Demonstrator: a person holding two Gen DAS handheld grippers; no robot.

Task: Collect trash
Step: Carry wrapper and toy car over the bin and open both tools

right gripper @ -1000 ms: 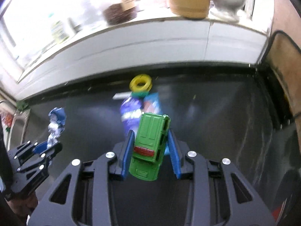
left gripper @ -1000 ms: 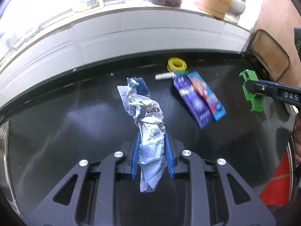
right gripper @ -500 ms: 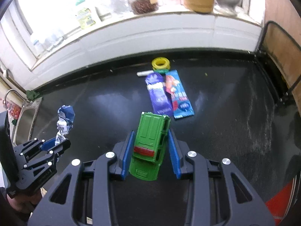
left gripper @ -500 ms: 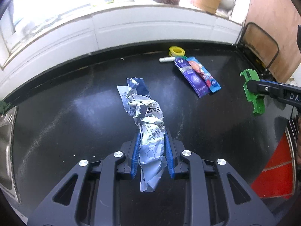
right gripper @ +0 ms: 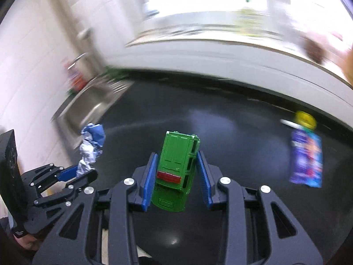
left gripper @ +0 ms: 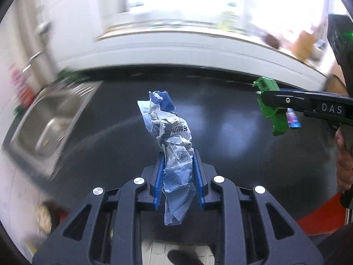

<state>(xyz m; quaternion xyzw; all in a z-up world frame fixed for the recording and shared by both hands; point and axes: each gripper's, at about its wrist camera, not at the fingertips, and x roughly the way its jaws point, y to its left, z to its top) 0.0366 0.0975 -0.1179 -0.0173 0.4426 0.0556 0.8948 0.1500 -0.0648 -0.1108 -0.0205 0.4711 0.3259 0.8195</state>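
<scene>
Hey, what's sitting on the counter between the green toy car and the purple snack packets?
Nothing: in the right wrist view, only bare black counter separates the green toy car from the purple snack packets.

Setting: home kitchen, at my counter.
Steel sink with tap set into black countertop on the left; white tiled wall and bright window sill with jars along the far side.

I can't make out the motion-smeared sink at the frame's left, nor the windowsill clutter at upper right. The candy packets sit mostly hidden behind the green toy car; their print blurs in my right view.
</scene>
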